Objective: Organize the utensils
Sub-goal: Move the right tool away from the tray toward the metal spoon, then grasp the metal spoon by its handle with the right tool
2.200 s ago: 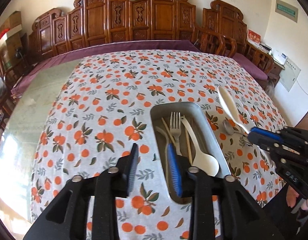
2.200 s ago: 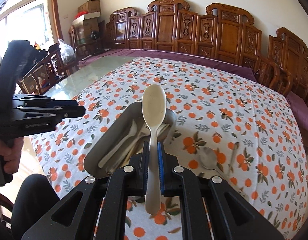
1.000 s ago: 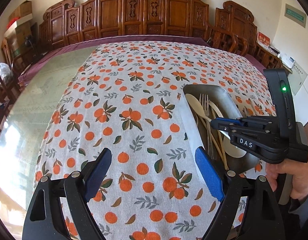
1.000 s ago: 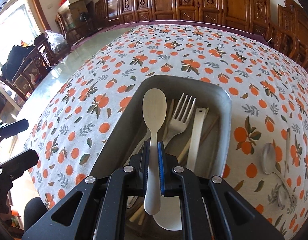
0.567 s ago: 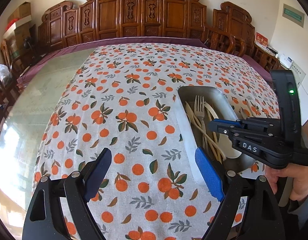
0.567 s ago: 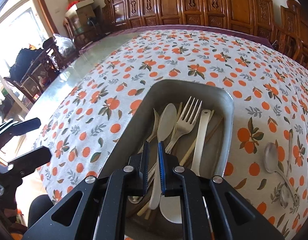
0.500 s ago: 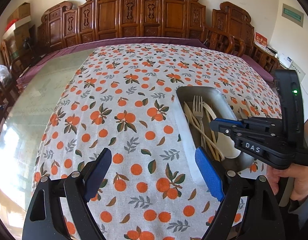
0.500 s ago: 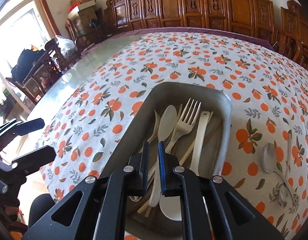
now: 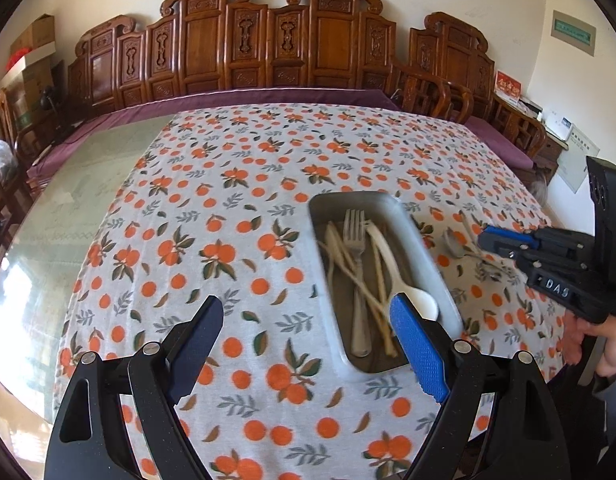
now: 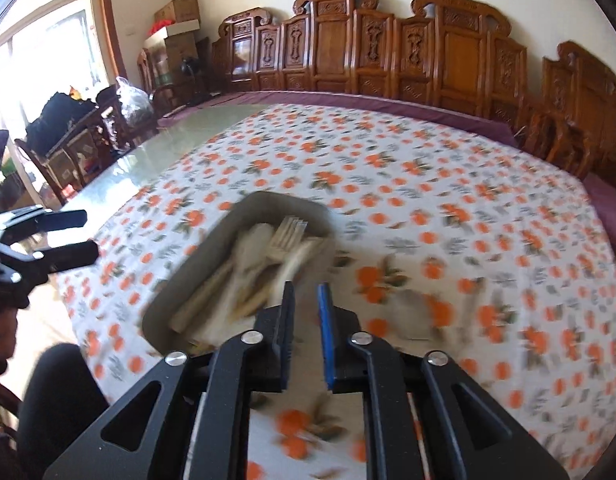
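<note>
Risk lies mainly with the metal spoon [image 9: 453, 242], which rests on the cloth just beside the metal tray [image 9: 423, 256], outside it; its thin, flat handle is judged likely to slip or skid if pinched off-centre by the right tongs [image 10: 306, 316], which are seen empty with a narrow gap between the pads. The tray could also be nudged if approached low. The fork [image 9: 353, 236], the white spoon [image 9: 421, 304] and pale sticks are already held in the tray. The left tongs [image 9: 304, 336] are spread wide and empty, near the tray's end. The worktop [image 9: 68, 184] is glass-topped, partly covered by an orange-patterned tablecloth [image 9: 228, 208]; carved wooden chairs [image 9: 268, 44] and stacked boxes [image 10: 176, 28] line the walls.
</note>
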A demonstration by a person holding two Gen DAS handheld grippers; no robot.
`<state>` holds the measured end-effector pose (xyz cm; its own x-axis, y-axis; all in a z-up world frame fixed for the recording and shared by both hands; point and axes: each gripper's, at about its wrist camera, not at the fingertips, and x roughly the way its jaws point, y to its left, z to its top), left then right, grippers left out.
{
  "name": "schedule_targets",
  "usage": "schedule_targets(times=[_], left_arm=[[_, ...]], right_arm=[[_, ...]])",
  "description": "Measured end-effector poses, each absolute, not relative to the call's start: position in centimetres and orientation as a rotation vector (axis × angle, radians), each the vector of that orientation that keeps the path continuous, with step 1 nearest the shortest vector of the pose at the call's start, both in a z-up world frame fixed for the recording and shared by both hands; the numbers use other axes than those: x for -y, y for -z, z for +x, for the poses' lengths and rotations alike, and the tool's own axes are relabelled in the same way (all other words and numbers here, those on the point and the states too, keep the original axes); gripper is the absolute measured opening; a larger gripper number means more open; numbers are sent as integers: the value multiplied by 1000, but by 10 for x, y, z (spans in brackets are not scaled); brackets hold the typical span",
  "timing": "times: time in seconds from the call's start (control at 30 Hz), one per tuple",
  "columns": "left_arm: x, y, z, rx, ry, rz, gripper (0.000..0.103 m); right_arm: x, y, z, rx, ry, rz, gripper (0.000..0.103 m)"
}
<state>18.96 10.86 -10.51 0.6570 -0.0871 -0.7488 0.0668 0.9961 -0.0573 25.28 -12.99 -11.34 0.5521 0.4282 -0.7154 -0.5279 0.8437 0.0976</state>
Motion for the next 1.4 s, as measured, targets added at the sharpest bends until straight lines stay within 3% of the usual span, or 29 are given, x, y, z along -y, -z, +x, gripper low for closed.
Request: schedule_targets(times=[0.43,0.9,1.23,1.33,1.4], left_arm=[[-50,107,197,-851,159,-31,82],[-21,117,204,-877,208,-7,82],[-19,121,205,-889,214,-4,82],[-17,124,206,-893,216,-3,82],[-16,125,206,-897,219,-2,82]], right_arm=[[217,123,280,-871,-465,-185,22],[196,197,320,-1037,-532,-298,22],[190,210,328,-1080,-597,-358,22],[189,211,328,-1087,-602,-361,19],[187,211,326,-1082,-614,-363,12]])
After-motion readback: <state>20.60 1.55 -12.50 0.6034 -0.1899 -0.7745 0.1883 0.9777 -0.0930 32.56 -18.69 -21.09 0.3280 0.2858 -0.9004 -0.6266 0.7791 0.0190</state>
